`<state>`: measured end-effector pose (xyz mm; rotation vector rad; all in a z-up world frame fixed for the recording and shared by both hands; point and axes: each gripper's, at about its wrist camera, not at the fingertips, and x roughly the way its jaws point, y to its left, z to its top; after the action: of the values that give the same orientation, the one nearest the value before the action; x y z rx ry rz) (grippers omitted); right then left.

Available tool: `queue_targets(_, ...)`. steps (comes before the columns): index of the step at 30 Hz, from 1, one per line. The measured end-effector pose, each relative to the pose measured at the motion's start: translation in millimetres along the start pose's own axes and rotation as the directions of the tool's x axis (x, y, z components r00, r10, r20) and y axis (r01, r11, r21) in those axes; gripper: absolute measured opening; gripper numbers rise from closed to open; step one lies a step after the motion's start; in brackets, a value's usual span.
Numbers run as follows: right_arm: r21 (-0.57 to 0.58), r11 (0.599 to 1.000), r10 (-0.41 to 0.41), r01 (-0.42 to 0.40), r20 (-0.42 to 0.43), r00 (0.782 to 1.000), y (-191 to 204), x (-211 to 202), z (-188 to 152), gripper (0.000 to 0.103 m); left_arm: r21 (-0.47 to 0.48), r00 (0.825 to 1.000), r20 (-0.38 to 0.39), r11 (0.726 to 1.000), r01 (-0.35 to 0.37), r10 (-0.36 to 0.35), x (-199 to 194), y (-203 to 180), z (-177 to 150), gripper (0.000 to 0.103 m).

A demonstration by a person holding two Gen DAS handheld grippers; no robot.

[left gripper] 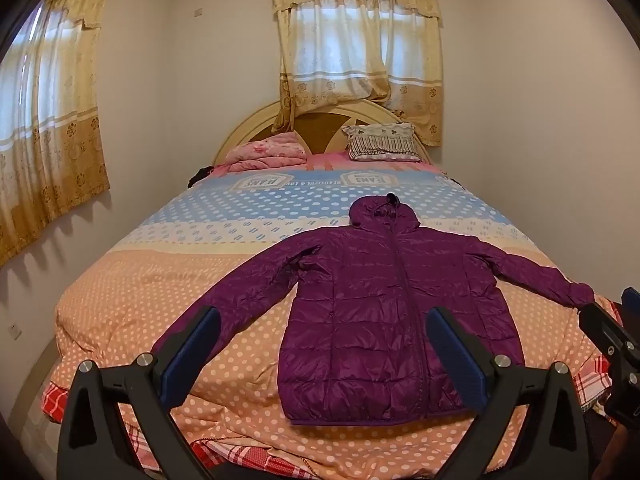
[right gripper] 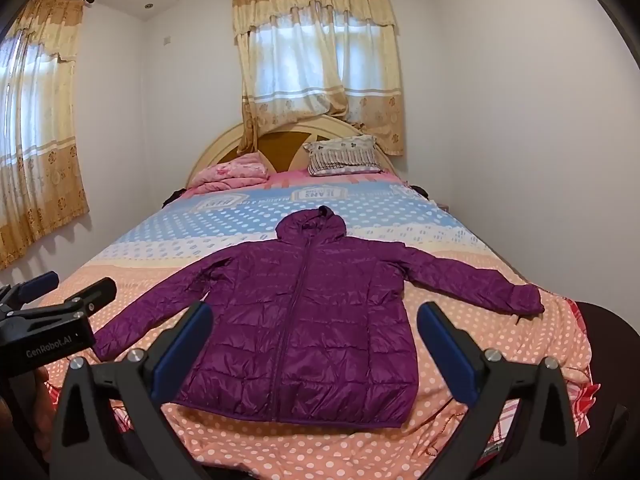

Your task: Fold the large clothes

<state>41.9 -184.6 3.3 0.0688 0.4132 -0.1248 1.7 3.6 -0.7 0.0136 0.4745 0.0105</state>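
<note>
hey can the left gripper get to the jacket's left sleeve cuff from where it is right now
Probably yes. The left gripper is open and empty, hanging above the near edge of the bed. The purple jacket lies flat, sleeves spread, and nothing sits between the jaws and that sleeve cuff.

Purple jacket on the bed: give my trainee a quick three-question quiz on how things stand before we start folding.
1. True or false: the purple jacket lies zipped, front up, with both sleeves spread out to the sides.
2. Multiple choice: the jacket's hood points toward A) the foot of the bed, B) the headboard, C) the left window.
3. Short answer: is either the left tool or the right tool gripping the jacket?

Key: 1 true. 2 B. 3 No; both stand wide open, above the polka-dot bedspread, with nothing between their pads.
</note>
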Motion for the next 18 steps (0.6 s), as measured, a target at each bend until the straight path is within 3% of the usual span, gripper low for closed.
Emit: queue_targets(18,0.012,1.0,0.005,-0.005,-0.011,1.0,-0.9,3.7,-4.4,0.103,-0.012,1.0,-0.012,1.0,-0.014,0.014,3.6,1.9,-2.6,0.102)
